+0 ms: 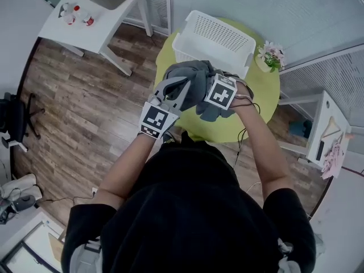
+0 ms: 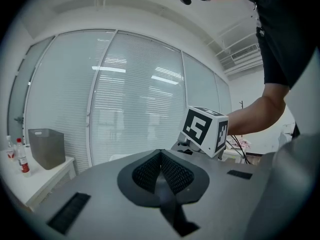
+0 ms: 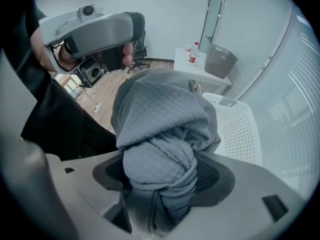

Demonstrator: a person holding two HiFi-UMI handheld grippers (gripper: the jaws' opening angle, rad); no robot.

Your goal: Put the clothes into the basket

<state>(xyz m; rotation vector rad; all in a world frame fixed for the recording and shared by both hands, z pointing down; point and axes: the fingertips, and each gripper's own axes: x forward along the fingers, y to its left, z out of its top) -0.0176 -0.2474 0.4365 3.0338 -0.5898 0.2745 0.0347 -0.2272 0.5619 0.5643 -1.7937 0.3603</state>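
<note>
Right gripper [image 3: 161, 176] first: its jaws stand wide yet clamped on a thick wad of grey quilted garment [image 3: 160, 119]; the cloth bulges up between the dark pads and spills over them. What sort of garment it is I can't say, it's bundled too tight; its near end is cut off at the bottom edge of the right gripper view.

Left gripper [image 2: 161, 156] now: jaws pressed together, pad against pad, only the pads themselves showing in its own view; past them it sees a glass wall with blinds [image 2: 135, 94] and the right gripper just beyond its tips.

From the head view, the two grippers sit close together above the round yellow-green table [image 1: 264, 92]; the garment is heaped between and over the jaw tips, so both sets of tips are buried. Whether the left gripper touches the cloth there I can't tell; nor whether the hanging end clears the table top.

The white perforated plastic basket [image 1: 213, 36] stands on the table's far side, just beyond the bundle; its near edge is hidden behind the grey cloth, and in the right gripper view the bundle covers part of it. A small pot of pink flowers [image 1: 271, 56] stands near the basket; the person's black shirt [image 1: 187, 209] blocks the table's near side.
</note>
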